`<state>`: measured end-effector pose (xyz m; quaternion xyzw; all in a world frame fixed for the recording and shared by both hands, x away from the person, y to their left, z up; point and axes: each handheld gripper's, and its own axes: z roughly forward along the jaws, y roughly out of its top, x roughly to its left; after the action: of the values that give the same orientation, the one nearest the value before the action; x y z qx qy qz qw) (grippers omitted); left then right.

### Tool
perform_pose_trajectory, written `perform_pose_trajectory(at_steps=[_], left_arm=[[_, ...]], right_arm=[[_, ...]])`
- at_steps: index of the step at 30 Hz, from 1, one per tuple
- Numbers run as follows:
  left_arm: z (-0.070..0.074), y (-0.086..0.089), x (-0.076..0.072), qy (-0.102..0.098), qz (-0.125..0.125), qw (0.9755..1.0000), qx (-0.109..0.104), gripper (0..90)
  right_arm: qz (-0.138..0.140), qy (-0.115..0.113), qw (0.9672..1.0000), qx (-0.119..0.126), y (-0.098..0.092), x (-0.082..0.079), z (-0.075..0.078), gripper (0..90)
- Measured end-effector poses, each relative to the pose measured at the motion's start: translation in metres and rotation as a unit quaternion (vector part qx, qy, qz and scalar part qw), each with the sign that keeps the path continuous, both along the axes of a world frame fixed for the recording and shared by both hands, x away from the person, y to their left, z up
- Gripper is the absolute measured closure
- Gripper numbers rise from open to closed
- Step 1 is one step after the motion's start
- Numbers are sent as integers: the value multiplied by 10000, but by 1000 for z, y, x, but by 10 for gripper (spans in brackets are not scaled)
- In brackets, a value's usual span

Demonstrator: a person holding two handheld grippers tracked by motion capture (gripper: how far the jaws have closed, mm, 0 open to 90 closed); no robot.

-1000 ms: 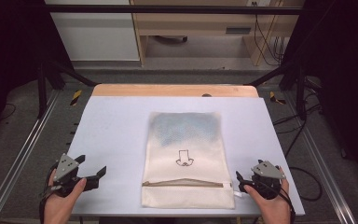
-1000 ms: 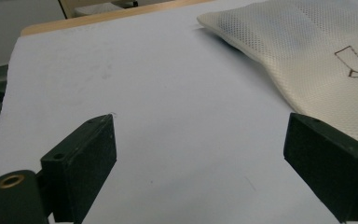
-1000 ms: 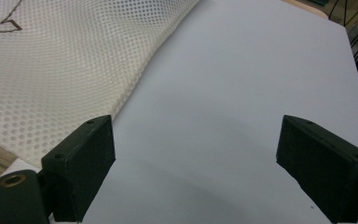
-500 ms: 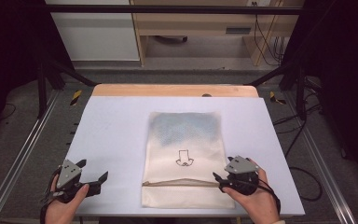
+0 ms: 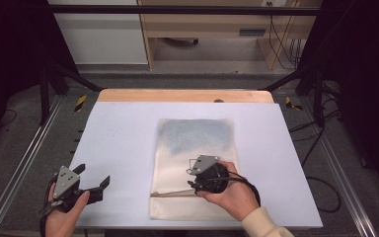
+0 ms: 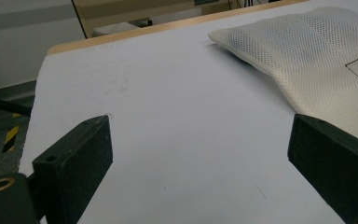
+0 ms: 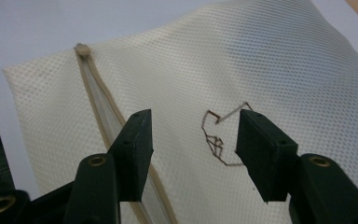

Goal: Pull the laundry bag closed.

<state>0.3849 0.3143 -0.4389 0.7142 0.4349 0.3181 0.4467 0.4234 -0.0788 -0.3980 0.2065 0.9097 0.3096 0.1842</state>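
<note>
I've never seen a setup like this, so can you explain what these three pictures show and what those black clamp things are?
A person stands at a white-topped table with a hand-held two-jaw clamp tool in each hand. One picture looks down from above; the other two come from small cameras riding on each tool, looking along its black jaws. On the table lies a flat cream mesh zip bag with something bluish inside and a zip near its close end. The left gripper rests open over bare table, holding nothing. The right gripper is over the bag; its jaws have just been closing, but they stand apart above the mesh and grip nothing yet.
</note>
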Motion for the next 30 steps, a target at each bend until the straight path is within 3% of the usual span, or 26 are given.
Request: perform_pose_trajectory(at_steps=[8,14,17,22,30], left_arm=[[-3,-3,2,142,-1,9999,72,76],[-5,-8,7,188,-74,9997,155,83],[-4,-8,10,150,-66,9996,223,83],[-5,-6,13,199,-46,9997,123,83],[-5,-8,13,227,-115,9996,116,83]], right_arm=[[461,245,9983,-269,38,7,1,466],[650,316,9968,-337,48,9,3,541],[872,420,9946,-384,54,9,1,607],[1130,614,9910,-362,68,11,-5,726],[1446,762,9856,-442,97,8,-18,749]])
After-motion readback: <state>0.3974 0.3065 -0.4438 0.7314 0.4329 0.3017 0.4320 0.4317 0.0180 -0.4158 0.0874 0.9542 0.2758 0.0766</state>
